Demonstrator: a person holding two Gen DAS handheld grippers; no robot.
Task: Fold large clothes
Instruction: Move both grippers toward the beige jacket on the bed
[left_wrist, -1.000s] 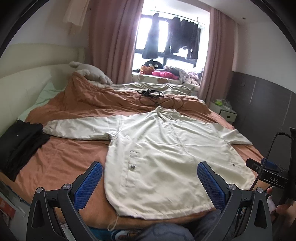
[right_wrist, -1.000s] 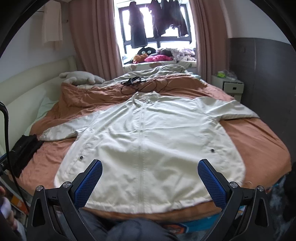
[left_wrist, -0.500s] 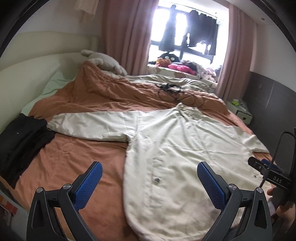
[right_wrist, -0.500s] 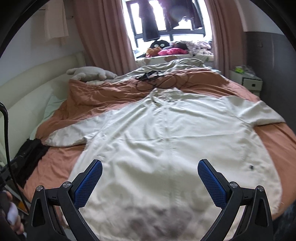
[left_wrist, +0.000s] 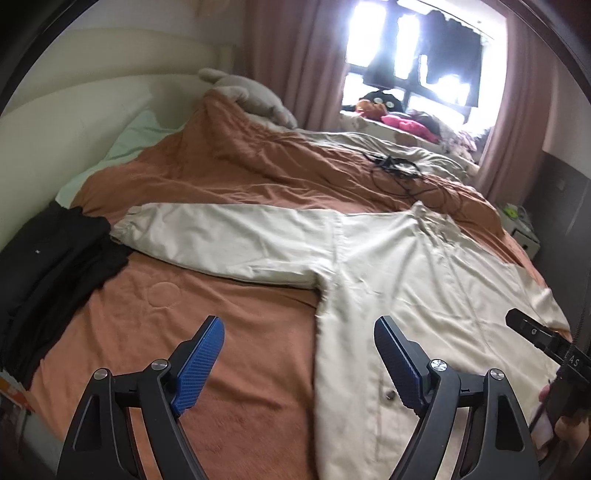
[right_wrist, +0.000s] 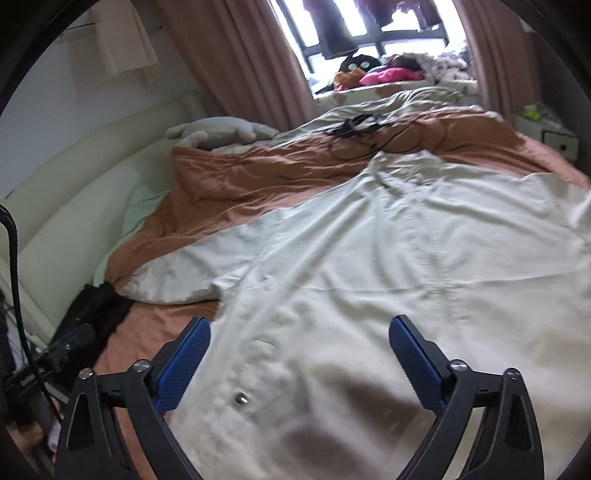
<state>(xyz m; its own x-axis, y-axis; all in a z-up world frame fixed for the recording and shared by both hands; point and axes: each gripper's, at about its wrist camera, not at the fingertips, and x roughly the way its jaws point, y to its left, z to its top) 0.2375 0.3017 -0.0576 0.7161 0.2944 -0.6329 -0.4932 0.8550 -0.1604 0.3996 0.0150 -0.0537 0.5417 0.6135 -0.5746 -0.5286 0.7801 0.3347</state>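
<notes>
Left gripper (left_wrist: 299, 341): tilted down over the rust-brown quilted bedspread (left_wrist: 229, 325) beside the jacket's side edge; jaws wide, closing, nothing between.
Jacket: cream long-sleeved zip jacket (left_wrist: 424, 288) spread flat, sleeve toward the pile of black clothes (left_wrist: 55, 266).
Right gripper (right_wrist: 299, 343): tilted down above the jacket (right_wrist: 369, 266); jaws wide, closing, empty.
Unclear: hem cut off; near fabric blurred.

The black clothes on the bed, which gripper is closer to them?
Left. The left gripper, jaws closing on nothing, hangs over the bedspread beside the black clothes. The right gripper is over the jacket, farther away.
</notes>
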